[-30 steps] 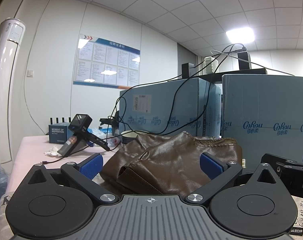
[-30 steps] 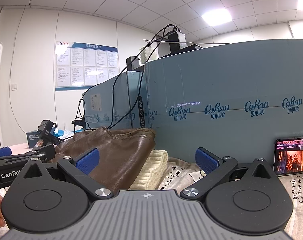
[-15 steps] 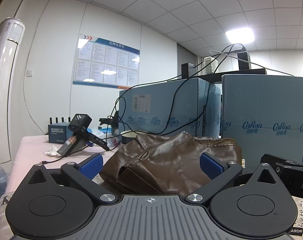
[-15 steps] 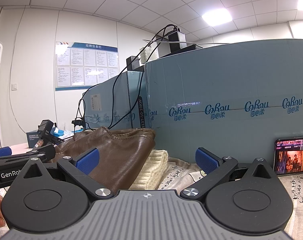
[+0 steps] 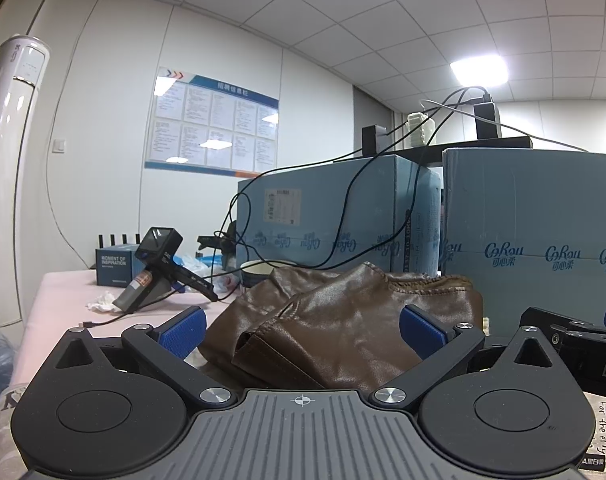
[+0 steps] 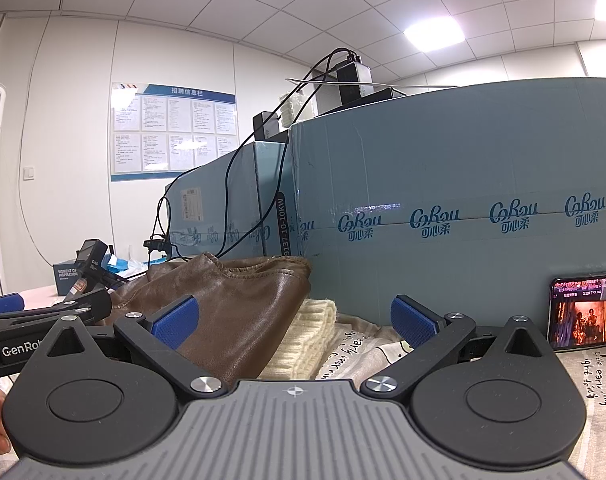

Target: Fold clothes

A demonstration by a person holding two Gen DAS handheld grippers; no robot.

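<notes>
A crumpled brown leather garment (image 5: 343, 320) lies on the table straight ahead of my left gripper (image 5: 302, 326), which is open and empty just short of it. In the right wrist view the same garment (image 6: 231, 304) lies left of centre, on top of a cream knitted piece (image 6: 307, 336). My right gripper (image 6: 294, 319) is open and empty, low over a printed cloth (image 6: 367, 344). The left gripper (image 6: 43, 320) shows at that view's left edge, and the right gripper shows at the left wrist view's right edge (image 5: 575, 336).
Large blue cartons (image 6: 443, 216) stand close behind the clothes, with black cables (image 5: 343, 208) hanging over them. A phone with a lit screen (image 6: 583, 312) leans on the carton at right. A handheld device (image 5: 155, 264), a small dark box (image 5: 115, 266), a paper cup (image 5: 259, 270) and tissue sit far left.
</notes>
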